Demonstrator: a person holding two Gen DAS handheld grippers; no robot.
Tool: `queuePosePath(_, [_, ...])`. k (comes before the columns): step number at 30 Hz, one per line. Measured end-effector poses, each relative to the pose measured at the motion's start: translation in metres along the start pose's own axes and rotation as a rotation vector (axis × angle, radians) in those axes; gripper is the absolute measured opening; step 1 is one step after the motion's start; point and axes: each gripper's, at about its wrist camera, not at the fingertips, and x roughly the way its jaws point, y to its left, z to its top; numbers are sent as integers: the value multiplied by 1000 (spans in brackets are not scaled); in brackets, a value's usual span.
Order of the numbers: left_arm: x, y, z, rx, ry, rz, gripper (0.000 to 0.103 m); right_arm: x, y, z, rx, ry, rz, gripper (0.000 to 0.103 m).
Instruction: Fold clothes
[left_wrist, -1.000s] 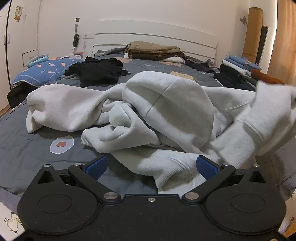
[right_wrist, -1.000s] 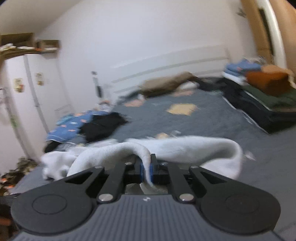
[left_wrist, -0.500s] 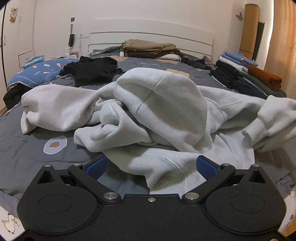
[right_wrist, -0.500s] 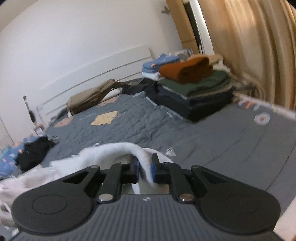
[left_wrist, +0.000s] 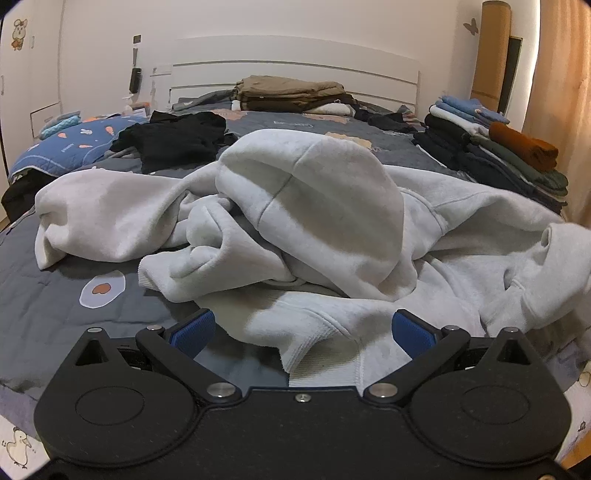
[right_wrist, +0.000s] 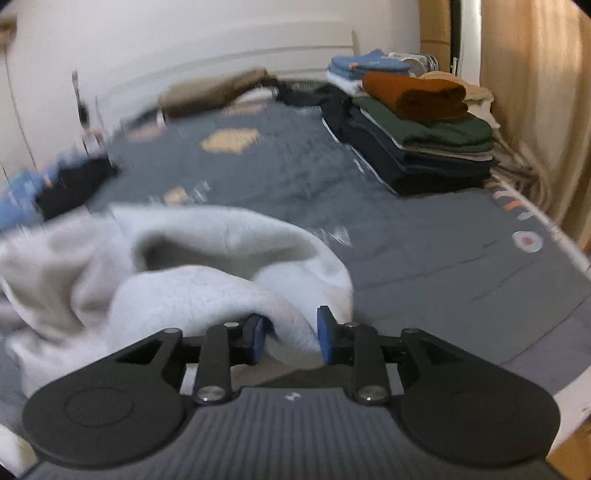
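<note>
Ahead of both pairs of fingers your grey quilted bed (left_wrist: 44, 302) carries everything. The pale grey hoodie (left_wrist: 314, 206) lies crumpled just past your left gripper (left_wrist: 301, 332), whose blue pads are spread wide, its ribbed hem between them, untouched. Your right gripper (right_wrist: 290, 334) is opening; a fold of hoodie sleeve (right_wrist: 236, 291) sits between the pads, seemingly touching only the left one, though blur hides it. Beyond the right fingers lies open quilt, then a folded stack (right_wrist: 424, 136) at the bed's edge.
</note>
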Motion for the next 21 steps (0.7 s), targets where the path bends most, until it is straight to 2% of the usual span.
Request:
queuePosePath(3, [1, -3, 1, -3, -2, -9, 103, -8, -2, -5, -25, -15, -52, 32])
queuePosePath(8, [3, -14, 2, 11, -6, -27, 103, -46, -36, -3, 99, -130, 1, 45])
queuePosePath(11, [5, -22, 3, 23, -12, -36, 103, -66, -41, -5, 130, -206, 11, 50])
queuePosePath(15, [4, -28, 5, 17, -24, -45, 103, -66, -12, 0, 65, -261, 126, 58])
queuePosePath(21, [1, -27, 6, -6, -47, -46, 103, -38, 66, 6, -86, -251, 358, 61])
